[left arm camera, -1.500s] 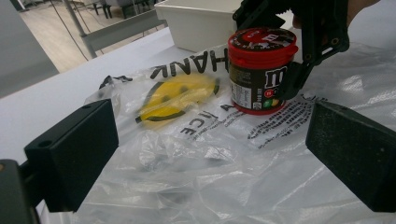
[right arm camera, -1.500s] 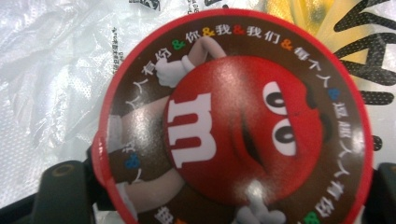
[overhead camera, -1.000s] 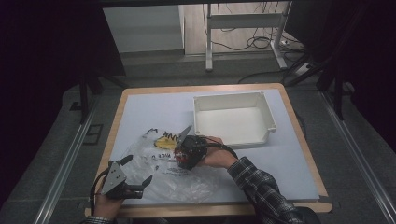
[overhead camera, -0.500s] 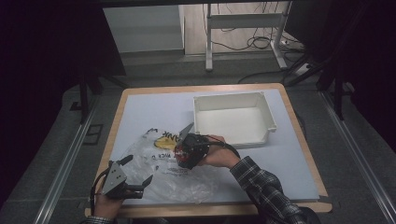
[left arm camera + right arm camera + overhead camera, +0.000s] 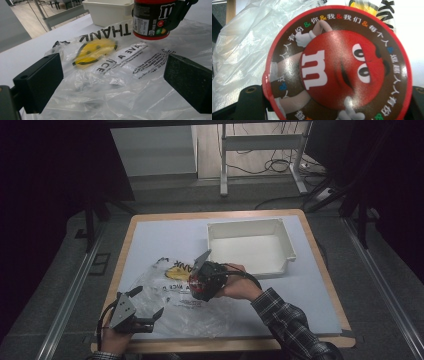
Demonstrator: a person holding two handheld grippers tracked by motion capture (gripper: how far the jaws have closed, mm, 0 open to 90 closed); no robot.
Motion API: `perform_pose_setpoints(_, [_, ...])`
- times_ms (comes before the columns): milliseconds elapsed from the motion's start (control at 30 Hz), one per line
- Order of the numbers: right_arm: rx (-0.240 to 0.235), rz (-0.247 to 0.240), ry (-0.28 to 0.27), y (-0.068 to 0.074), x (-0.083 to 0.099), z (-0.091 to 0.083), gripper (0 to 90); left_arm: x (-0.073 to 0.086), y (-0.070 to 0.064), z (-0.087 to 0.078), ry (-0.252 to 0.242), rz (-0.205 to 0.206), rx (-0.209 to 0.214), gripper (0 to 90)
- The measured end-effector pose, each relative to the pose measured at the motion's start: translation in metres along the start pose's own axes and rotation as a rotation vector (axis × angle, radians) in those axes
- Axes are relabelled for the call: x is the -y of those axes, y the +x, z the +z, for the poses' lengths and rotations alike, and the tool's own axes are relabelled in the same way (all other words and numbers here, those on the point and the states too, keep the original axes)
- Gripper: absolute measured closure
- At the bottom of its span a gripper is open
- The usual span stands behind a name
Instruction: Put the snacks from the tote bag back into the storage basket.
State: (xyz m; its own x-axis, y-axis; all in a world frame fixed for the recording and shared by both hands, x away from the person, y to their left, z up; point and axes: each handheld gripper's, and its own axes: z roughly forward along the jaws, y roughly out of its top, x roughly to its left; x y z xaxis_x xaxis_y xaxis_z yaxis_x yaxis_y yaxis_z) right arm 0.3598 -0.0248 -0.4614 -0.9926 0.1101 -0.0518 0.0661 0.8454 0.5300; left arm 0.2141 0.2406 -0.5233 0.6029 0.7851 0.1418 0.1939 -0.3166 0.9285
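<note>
Clear plastic, printed with a yellow smiley and black lettering, makes up the bag (image 5: 165,292) that is spread flat on the table (image 5: 150,232), on the near side of the white bin (image 5: 250,247) and to its left. A red-lidded candy tub (image 5: 150,18) is held over the bag's far right part by the right gripper (image 5: 204,281); its jaws are closed against the tub's sides, and the round lid (image 5: 339,65) faces that gripper's own camera. Seen from the left gripper view, the tub hangs upright, its long axis near vertical, with its base just above the printed film; whether it touches the film cannot be told.

The left gripper (image 5: 142,307) is held low at the bag's near left edge, jaws spread wide with nothing between them and the crumpled film lying just beyond. From it the tub lies ahead and to the right, toward the bin. The bag's mouth cannot be made out among the folds. The left gripper is judged the nearer one for pinching up a layer of film, since the right one is occupied, and the tub would then have to be tipped from upright toward whatever opening is raised
</note>
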Motion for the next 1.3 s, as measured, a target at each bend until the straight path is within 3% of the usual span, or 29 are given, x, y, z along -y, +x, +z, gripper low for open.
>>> perform_pose_setpoints(367, [-0.012,-0.008,-0.007,0.0,0.005,-0.013,25.9,0.0,0.0,0.0,0.002,0.001,-0.001,2.3])
perform_pose_setpoints(1300, [0.04,0.038,-0.016,-0.007,0.036,-0.042,25.9,0.0,0.002,-0.002,-0.035,-0.035,-0.002,1.2])
